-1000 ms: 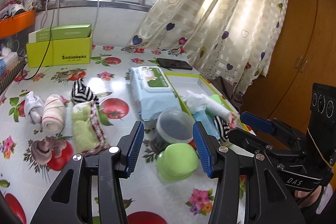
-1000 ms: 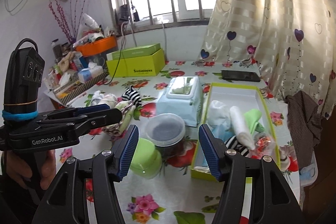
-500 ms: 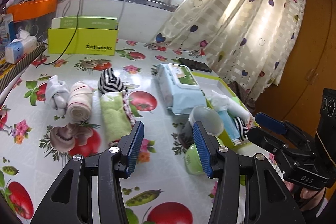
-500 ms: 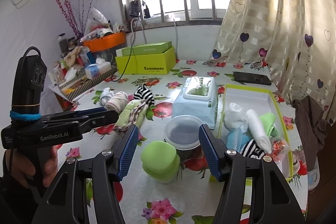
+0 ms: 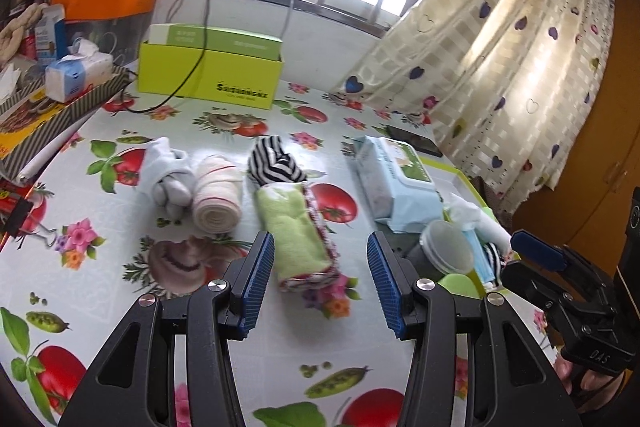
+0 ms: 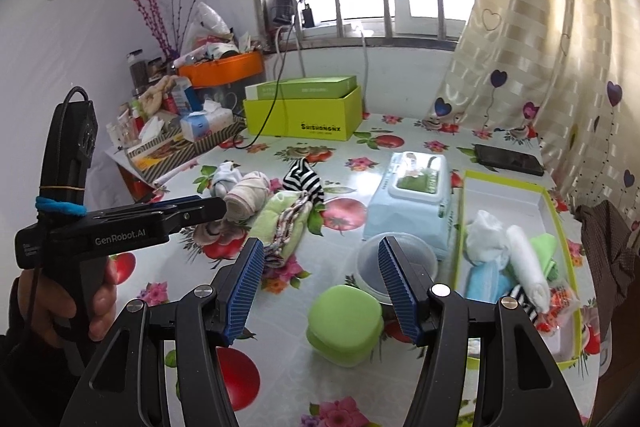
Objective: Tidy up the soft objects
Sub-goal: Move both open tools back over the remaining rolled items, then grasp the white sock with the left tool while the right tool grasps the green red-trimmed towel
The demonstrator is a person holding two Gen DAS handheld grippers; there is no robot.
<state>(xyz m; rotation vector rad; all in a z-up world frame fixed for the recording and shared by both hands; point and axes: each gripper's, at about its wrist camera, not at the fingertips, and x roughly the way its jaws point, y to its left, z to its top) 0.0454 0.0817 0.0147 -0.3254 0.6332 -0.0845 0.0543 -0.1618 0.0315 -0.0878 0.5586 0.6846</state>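
We find our right tool [image 6: 320, 287] standing open over the desk [image 6: 400, 143], nothing between its blue pads. A green container [image 6: 345, 325] sits just below the gap, a clear lidded tub [image 6: 396, 261] behind the right pad. Beyond the left pad lies a folded green towel [image 6: 282, 223]. Right of the tool, a tray [image 6: 560, 223] holds rolled cloths. Our left tool [image 6: 218, 206] reaches in from the left.

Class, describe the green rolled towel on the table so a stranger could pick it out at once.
Start at the blue wet-wipes pack in the middle of the fruit-print table. To its left lies a row of rolled cloths; the green rolled towel is the one nearest the pack. Only it is light green with a red-and-white patterned edge, just below the black-and-white striped bundle.
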